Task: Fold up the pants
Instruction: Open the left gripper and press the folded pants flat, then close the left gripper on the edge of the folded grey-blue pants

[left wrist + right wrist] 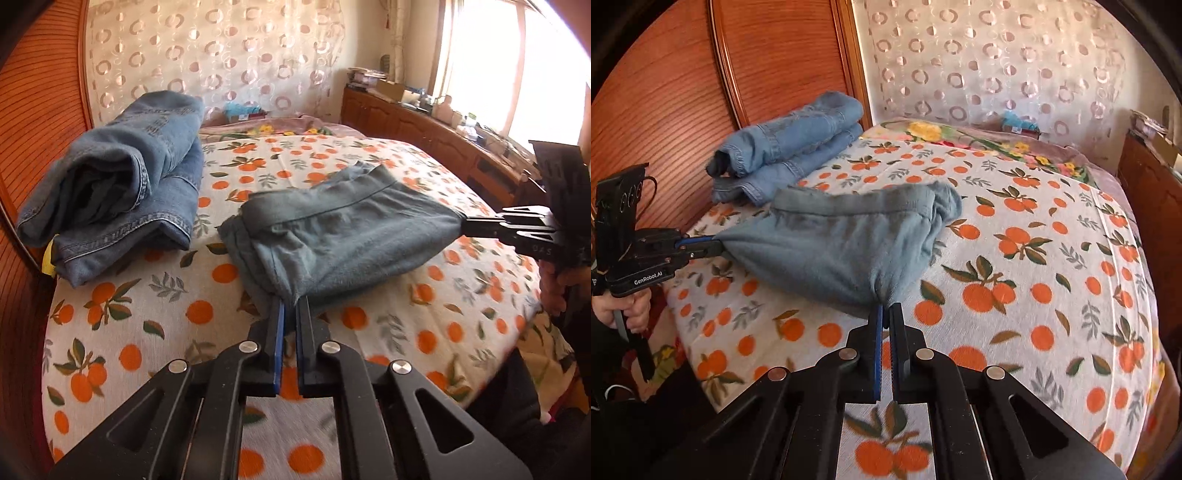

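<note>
A bed (155,295) dressed in an orange-fruit print sheet fills both views, backed by a ribbed wooden headboard (40,122) and a circle-patterned curtain (229,51). A stack of folded blue jeans (122,184) lies on the sheet close to the headboard, just beside the work and apart from it; nothing lies between the tongs and their cloth.

Only the left wrist camera takes in the sunlit window (491,66) and the long wooden cabinet (417,125) cluttered with small items below it. Only the right wrist camera shows the flowered blanket (982,140) bunched at the bed's far edge in any detail, and the "GenRobot.AI" lettering on the opposite tool.

The grey-green pants (343,236), folded into a thick bundle, lie mid-bed, their near edge lifted and stretched between the two tools. The left gripper (289,306) is clenched on one near corner of the pants, fabric caught between its blue-lined fingers. The right gripper (886,308) pinches the other near corner in the same way. Each tool appears side-on in the other's view, tips buried in the cloth.
</note>
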`<state>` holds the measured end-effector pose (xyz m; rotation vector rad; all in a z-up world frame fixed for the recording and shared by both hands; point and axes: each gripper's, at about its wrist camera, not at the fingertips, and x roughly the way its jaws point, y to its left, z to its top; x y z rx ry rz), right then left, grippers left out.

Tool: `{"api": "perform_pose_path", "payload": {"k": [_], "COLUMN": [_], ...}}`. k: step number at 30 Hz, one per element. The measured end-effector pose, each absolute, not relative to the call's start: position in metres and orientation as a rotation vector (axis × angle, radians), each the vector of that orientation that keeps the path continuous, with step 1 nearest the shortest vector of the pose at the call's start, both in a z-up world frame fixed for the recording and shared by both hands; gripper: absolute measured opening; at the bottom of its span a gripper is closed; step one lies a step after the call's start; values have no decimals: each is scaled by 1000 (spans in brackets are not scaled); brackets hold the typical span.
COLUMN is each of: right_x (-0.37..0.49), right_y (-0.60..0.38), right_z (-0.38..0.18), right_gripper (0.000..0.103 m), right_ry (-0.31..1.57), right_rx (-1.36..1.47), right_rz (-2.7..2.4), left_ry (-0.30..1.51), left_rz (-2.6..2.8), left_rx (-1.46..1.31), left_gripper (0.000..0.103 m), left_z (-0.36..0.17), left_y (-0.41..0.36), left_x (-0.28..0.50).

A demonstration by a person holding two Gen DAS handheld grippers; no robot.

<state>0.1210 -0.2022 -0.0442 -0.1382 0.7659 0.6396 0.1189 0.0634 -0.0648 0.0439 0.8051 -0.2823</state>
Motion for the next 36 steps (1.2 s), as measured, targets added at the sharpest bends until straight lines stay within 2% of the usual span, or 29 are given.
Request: {"api": "perform_pose_path", "payload": {"k": [6, 8, 10, 12, 14, 17, 19, 21, 25, 36], "right_x": [109, 108, 106, 105, 104, 108, 115, 126, 153, 229], "right_y": [-208, -209, -215, -221, -226, -225, -220, -210, -191, -177], "right_z": [-52, -52, -48, -41, -34, -26, -24, -25, -32, -44], "right_gripper": [3, 3, 3, 3, 4, 10, 16, 26, 33, 34], "right_ry": [800, 800, 792, 775, 755, 728, 720, 716, 737, 831], "right_rx": [-134, -132, -113, -94, -85, -93, -97, -110, -133, -79], "right_rz": [649, 632, 635, 627, 623, 614, 618, 621, 643, 715], "left_ry": [839, 835, 829, 820, 805, 794, 785, 789, 811, 849], "left_rz": [-289, -279, -267, -258, -256, -262, -274, -271, -257, -268], "left_rx": [59, 41, 45, 38, 40, 43, 47, 50, 60, 46], "left_gripper": [7, 13, 15, 21, 31, 42, 45, 46, 46, 46], "left_z": [-71, -69, -65, -59, -55, -51, -49, -50, -59, -74], "left_y": [57, 60, 61, 64, 63, 61, 58, 57, 57, 68], "left_x": [105, 102, 102, 103, 103, 112, 122, 135, 163, 208]}}
